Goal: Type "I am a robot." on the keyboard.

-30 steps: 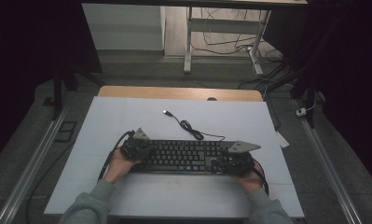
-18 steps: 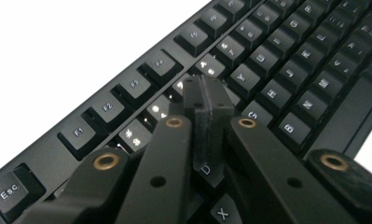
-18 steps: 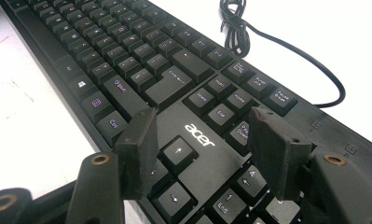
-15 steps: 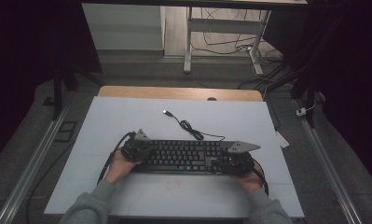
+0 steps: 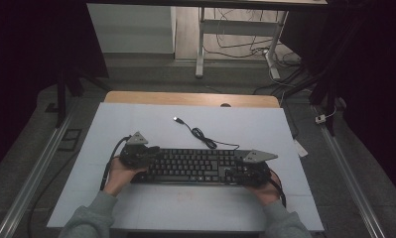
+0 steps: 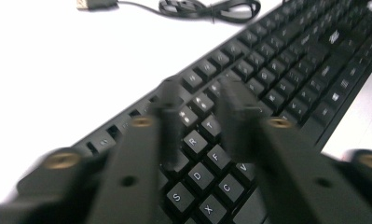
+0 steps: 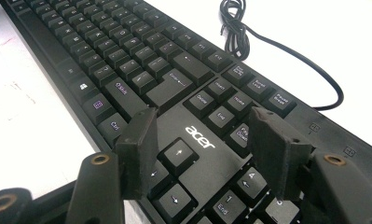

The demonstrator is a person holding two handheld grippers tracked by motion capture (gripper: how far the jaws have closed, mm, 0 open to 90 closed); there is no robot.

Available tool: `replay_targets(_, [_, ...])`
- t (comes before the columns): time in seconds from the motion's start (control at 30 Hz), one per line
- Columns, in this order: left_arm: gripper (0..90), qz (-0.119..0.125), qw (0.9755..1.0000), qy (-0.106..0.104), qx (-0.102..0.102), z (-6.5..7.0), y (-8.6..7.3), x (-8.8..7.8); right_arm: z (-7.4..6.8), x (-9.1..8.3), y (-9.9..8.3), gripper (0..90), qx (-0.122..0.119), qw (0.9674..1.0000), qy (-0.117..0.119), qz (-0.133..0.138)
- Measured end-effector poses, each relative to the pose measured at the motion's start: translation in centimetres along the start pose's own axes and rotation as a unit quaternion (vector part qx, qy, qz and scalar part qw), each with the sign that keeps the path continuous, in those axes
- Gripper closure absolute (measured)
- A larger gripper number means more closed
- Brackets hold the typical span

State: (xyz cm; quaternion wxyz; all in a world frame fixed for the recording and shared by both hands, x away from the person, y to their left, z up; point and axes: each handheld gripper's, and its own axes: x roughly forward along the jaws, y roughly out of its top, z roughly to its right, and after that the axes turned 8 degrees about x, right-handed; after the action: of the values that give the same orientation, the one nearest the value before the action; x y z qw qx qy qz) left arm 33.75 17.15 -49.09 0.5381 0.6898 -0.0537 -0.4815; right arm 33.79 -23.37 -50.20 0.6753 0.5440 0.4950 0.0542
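A black Acer keyboard [image 5: 193, 166] lies across the white table top; its cable [image 5: 205, 139] coils behind it and ends in a USB plug [image 5: 176, 119]. My left gripper [image 5: 138, 153] hovers over the keyboard's left end. In the left gripper view its blurred jaws [image 6: 200, 93] stand apart above the letter keys [image 6: 200, 175]. They have just been opening, with nothing between them. My right gripper [image 5: 247, 171] is at the right end. Its jaws [image 7: 203, 121] stand wide above the arrow keys [image 7: 179, 154] and the Acer logo [image 7: 200, 136], gripping nothing.
The white table top [image 5: 136, 116] has a wooden strip [image 5: 185, 98] along its far edge. Metal rails [image 5: 34, 173] run down both sides. Beyond the table stand a desk frame [image 5: 200, 44] and loose floor cables [image 5: 285, 59].
My left gripper has shifted slightly at the keyboard's left end. The right gripper and the keyboard have stayed put.
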Motion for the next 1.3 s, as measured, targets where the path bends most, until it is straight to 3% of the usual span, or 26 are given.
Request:
replay_targets(0.13, [48.0, 0.005, 0.9999, 0.01, -0.008, -0.1, 0.0, -0.7, 0.0, 0.0, 0.0, 43.2, -0.001, 1.0, 0.001, 0.001])
replay_targets(0.3, [40.0, 0.0, 0.9998, 0.018, -0.012, -0.2, -0.1, -1.0, 0.0, 0.0, 0.0, 43.2, 0.0, 1.0, 0.002, 0.004])
replay_targets(0.83, [37.1, -0.01, 0.9998, 0.015, -0.005, -0.1, -0.1, -0.9, -0.2, 0.0, 0.2, 43.3, 0.006, 0.9998, 0.014, 0.015])
replay_targets(1.3, [36.1, -0.019, 0.9997, 0.016, -0.002, -0.1, -0.2, -0.6, -1.2, 0.8, 1.8, 43.7, 0.014, 0.9991, 0.028, 0.028])
